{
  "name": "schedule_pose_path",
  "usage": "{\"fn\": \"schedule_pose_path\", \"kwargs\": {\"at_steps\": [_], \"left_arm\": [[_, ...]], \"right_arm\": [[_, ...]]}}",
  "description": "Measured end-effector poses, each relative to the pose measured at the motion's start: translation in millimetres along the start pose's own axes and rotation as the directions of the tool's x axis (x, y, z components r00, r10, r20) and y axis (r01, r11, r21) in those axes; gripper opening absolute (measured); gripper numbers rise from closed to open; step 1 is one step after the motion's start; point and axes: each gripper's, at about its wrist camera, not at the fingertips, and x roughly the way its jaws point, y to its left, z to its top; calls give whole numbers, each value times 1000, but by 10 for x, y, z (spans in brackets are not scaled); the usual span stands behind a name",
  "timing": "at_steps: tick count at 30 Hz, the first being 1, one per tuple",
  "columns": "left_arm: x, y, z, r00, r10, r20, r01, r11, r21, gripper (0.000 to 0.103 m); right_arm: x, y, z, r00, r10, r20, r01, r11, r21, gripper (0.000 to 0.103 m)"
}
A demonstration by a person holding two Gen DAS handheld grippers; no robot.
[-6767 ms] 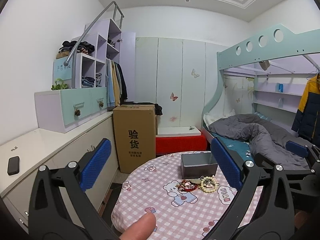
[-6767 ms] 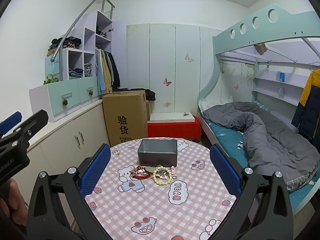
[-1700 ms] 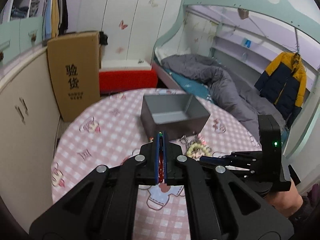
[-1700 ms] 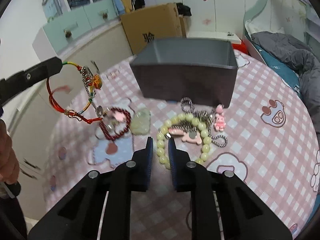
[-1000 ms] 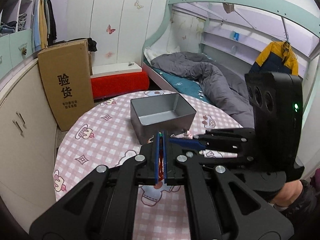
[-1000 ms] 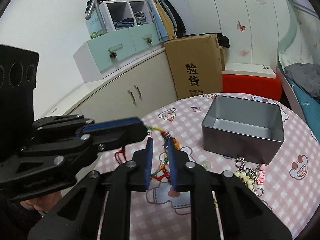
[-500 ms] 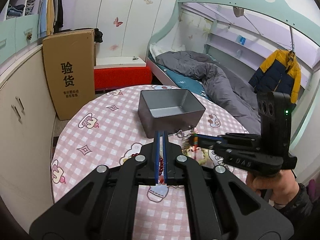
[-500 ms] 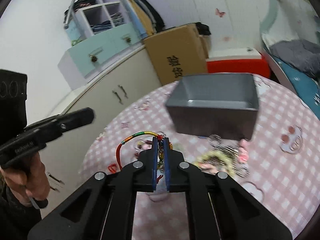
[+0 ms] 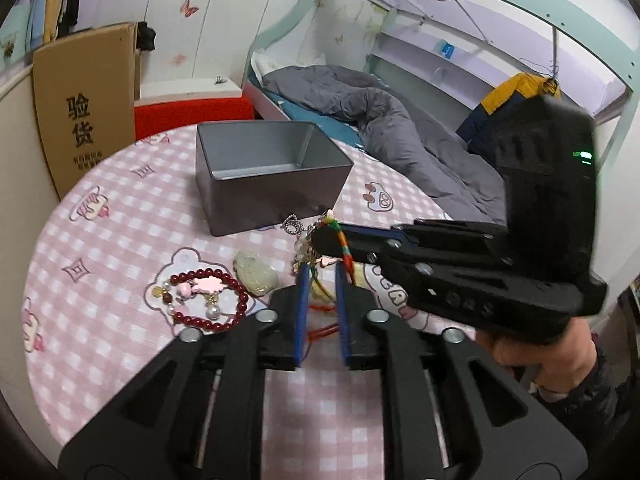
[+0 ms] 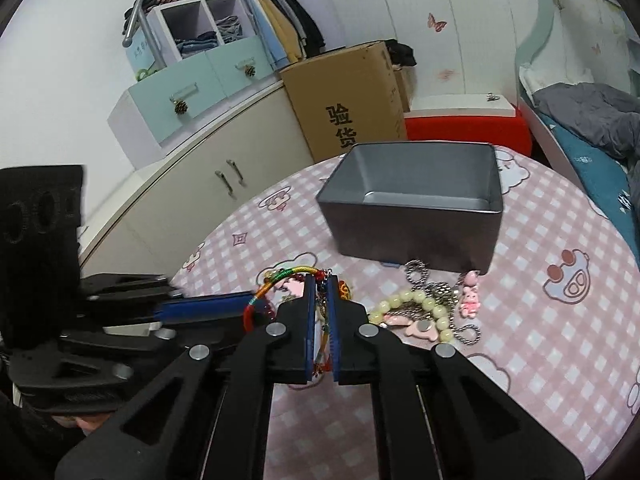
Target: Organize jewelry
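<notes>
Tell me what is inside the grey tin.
The grey tin shows only bare floor and walls, with no jewelry visible in it. Its near wall hides the front strip of the floor.

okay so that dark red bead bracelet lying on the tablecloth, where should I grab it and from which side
Take the dark red bead bracelet from above, pinching one stretch of its bead ring, one finger inside the loop and one outside. It lies flat on the table, so a level approach finds no edge. The near-left arc looks freest: the pink charms sit inside the top, and the pale jade pendant crowds the far-right side.
</notes>
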Motion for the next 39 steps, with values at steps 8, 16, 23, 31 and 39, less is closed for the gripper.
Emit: {"fn": "schedule_pose_path", "kwargs": {"at_steps": [8,16,23,31,39], "left_arm": [[-125,13,-8,999,23,34,-23,1000,-3,62],[-85,8,-30,999,40,17,-40,999,14,71],[2,5,-98,1000,26,-17,-25,998,51,71],[92,-208,-222,993,116,-35,-105,968,227,71],[187,-125,-221,998,38,-40,-32,990,134,4]], "right_arm": [[46,-20,-4,1000,-12,-15,12,1000,8,4],[71,-36,-10,1000,-17,-24,17,1000,15,4],[63,-104,-58,999,24,-37,-22,999,49,4],[61,-83,-60,998,53,-43,-50,997,61,4],[69,19,-27,998,52,-46,-50,998,36,4]]}}
